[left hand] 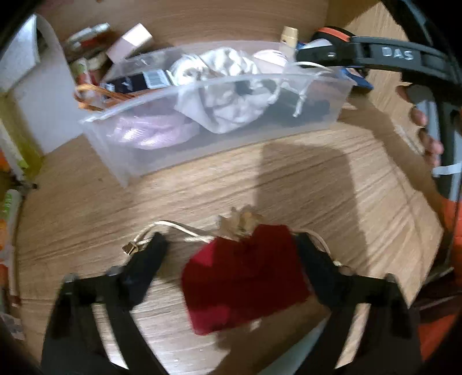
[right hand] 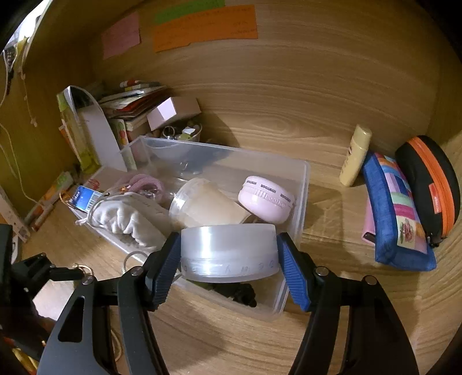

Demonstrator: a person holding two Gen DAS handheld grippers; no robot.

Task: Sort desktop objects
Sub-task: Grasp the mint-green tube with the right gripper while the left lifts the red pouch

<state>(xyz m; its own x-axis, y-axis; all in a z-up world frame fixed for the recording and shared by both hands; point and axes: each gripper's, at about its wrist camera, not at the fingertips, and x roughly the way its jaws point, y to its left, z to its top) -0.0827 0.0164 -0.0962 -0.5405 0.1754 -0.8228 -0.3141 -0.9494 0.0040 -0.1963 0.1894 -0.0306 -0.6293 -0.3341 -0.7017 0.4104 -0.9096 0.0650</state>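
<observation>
- Wood-grain desk (left hand: 332,178), with a matching back panel carrying pink, green and orange paper notes (right hand: 205,26) (their writing too small to read).
- Left wrist view alone shows a red drawstring pouch (left hand: 245,277) lying on the desk between the wide-spread jaws of the left gripper (left hand: 231,253); the right finger touches its edge, with no grip on it.
- Right wrist view alone shows the right gripper (right hand: 228,253) clamped on a translucent round tub (right hand: 228,251) over the clear plastic bin (right hand: 300,202), plus a patchwork pencil case (right hand: 395,213).
- "DAS" is printed on the right gripper's arm; the pink round case (right hand: 265,202) in the bin carries small lettering, not clearly legible.
</observation>
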